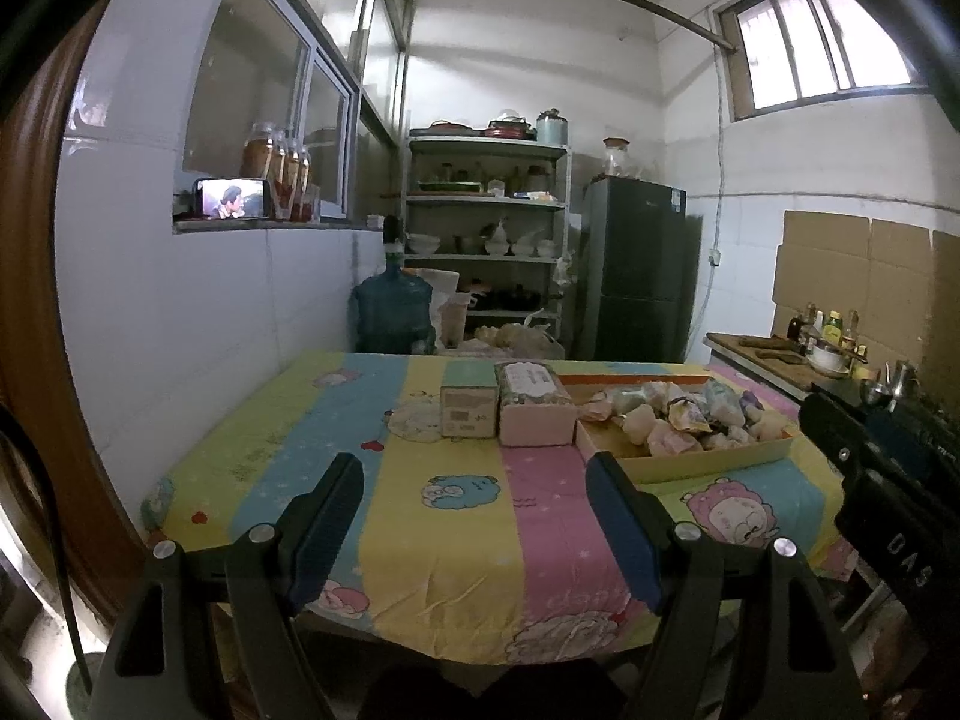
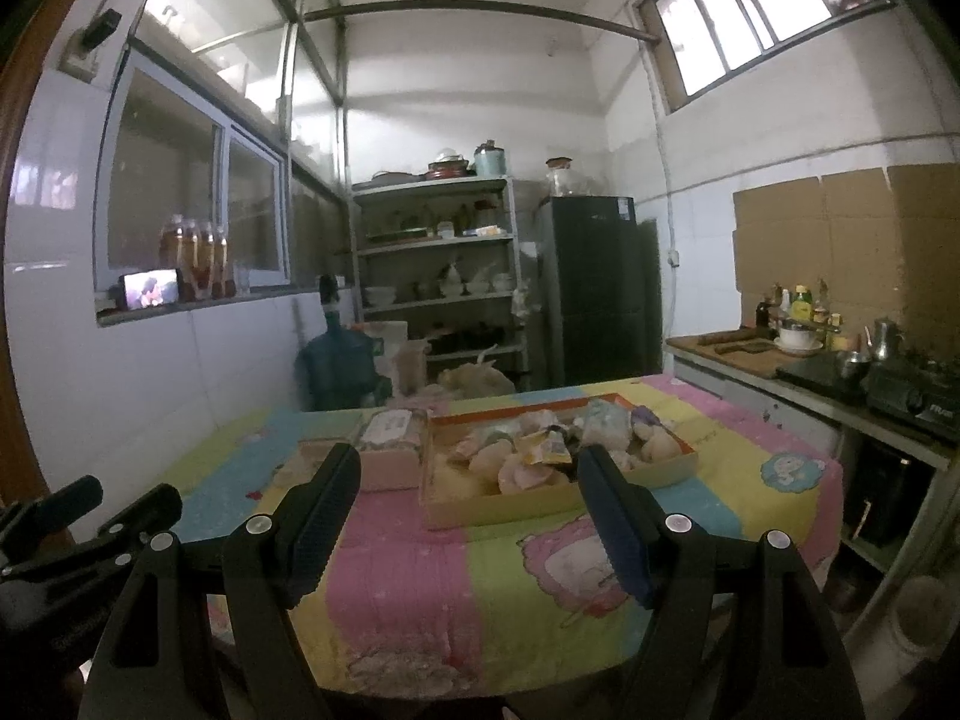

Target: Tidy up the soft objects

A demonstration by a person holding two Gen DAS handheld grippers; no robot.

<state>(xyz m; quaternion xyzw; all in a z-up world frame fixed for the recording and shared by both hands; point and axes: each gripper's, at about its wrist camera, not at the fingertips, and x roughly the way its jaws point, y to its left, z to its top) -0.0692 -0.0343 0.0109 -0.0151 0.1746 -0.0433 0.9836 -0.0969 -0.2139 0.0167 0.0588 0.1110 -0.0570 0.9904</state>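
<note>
A shallow cardboard tray (image 1: 708, 463) (image 2: 480, 510) on the striped cartoon tablecloth holds a heap of several soft pastel objects (image 1: 678, 420) (image 2: 540, 450). Two boxes stand left of it: a green-topped one (image 1: 469, 405) and a pink one (image 1: 534, 414) (image 2: 387, 450). My left gripper (image 1: 474, 480) is open and empty above the near table edge, short of the boxes. My right gripper (image 2: 468, 480) is open and empty, in front of the tray. The right gripper's body shows at the right edge of the left wrist view (image 1: 870, 468).
The table (image 1: 420, 540) (image 2: 390, 570) stands against a white tiled wall on the left. Behind it are a blue water jug (image 1: 393, 312), a metal shelf (image 1: 486, 240) and a dark fridge (image 1: 642, 264). A counter with bottles and a stove (image 2: 840, 372) runs along the right.
</note>
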